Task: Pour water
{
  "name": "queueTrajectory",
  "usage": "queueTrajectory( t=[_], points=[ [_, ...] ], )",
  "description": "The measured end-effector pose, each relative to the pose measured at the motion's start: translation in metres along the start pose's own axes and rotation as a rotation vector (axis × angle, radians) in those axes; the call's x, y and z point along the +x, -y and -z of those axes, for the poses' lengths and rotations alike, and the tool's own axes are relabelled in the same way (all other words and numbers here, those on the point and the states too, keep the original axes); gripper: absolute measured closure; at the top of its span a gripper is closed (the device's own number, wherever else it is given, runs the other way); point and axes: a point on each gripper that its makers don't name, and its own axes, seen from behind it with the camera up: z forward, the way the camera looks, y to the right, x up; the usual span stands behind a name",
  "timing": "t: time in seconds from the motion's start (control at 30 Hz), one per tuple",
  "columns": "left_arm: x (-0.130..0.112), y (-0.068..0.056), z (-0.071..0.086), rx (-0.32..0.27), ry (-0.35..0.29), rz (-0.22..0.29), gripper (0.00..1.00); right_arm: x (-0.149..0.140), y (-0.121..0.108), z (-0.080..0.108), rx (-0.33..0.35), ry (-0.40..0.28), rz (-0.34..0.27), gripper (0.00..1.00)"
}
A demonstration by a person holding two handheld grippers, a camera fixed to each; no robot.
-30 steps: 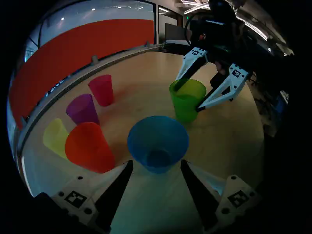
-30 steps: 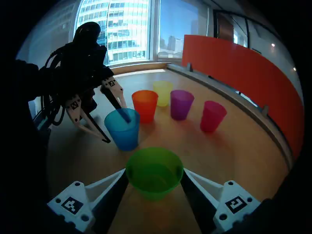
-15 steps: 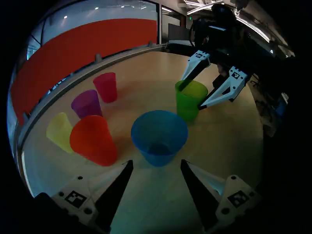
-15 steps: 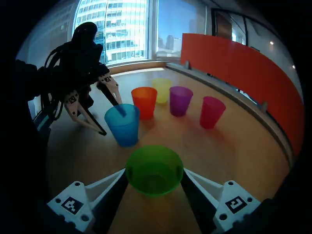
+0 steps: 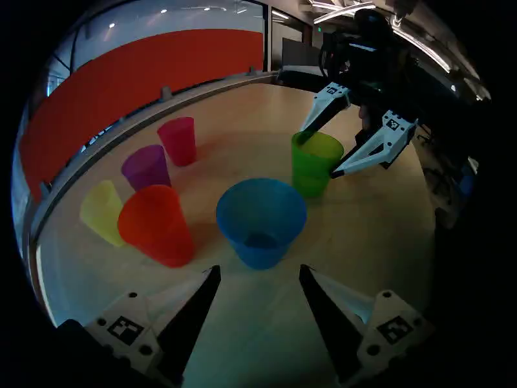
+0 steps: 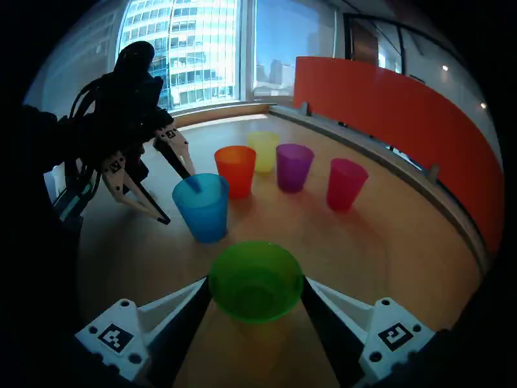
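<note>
At the bottom of the right gripper view, the right gripper (image 6: 255,284) is clamped on the green cup (image 6: 255,277), with a finger against each side. Beyond it, left of centre, the blue cup (image 6: 201,207) stands on the wooden table (image 6: 400,246). The left gripper (image 6: 181,202) is at the cup's left edge, its fingers spread apart. In the left gripper view that cup stands just past the fingertips. Farther up stand an orange cup (image 6: 235,169), a yellow cup (image 6: 263,150), a purple cup (image 6: 294,166) and a pink cup (image 6: 344,183).
</note>
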Motion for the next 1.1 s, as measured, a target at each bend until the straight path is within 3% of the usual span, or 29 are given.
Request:
queueTrajectory(
  t=[0.3, 0.9, 1.1],
  points=[
    [-0.002, 0.006, 0.015, 0.038, -0.028, 0.052, 0.10, -0.007, -0.004, 0.017, -0.032, 0.002, -0.006, 0.00],
    [-0.009, 0.032, 0.054, 0.188, -0.114, 0.167, 0.10, -0.023, -0.016, 0.067, -0.149, -0.045, -0.074, 0.00],
    [-0.013, 0.046, 0.068, 0.264, -0.142, 0.204, 0.10, -0.028, -0.024, 0.080, -0.194, -0.069, -0.106, 0.00]
  ],
)
